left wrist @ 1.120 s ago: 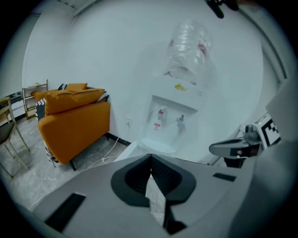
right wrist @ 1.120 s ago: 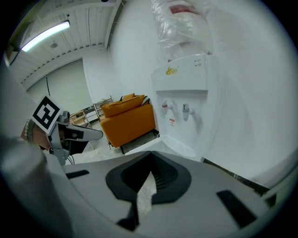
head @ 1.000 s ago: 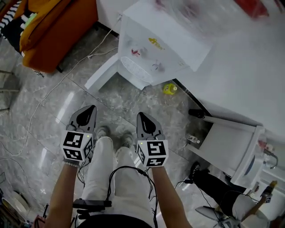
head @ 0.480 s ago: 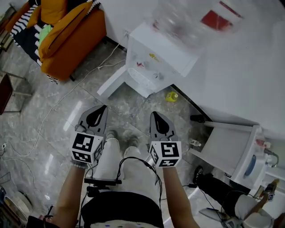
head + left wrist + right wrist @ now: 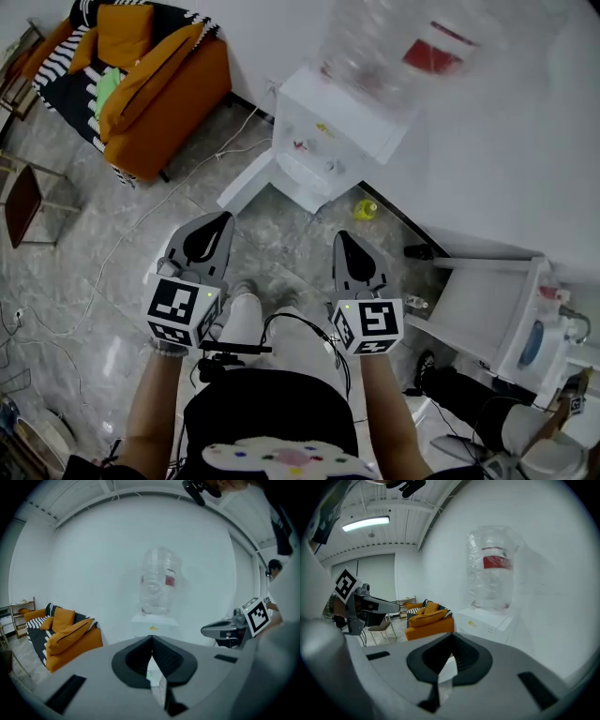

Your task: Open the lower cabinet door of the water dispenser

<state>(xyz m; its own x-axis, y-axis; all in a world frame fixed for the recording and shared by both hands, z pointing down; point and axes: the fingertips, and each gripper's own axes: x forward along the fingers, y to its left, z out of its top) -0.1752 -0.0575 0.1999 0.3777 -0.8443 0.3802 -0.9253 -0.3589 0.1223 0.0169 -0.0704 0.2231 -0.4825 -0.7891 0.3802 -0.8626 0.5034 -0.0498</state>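
My left gripper point(image 5: 221, 220) is clamped shut, empty. Dispenser point(image 5: 342, 131) is ahead against the wall point(image 5: 281, 37), well clear of both tools (lower door point(image 5: 246, 184) swung out to its left). Right gripper point(image 5: 345, 239) is clamped shut, empty.

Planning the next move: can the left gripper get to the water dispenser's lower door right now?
Probably not from here: the left gripper, shut, is well short of the lower door, though only bare floor lies between.
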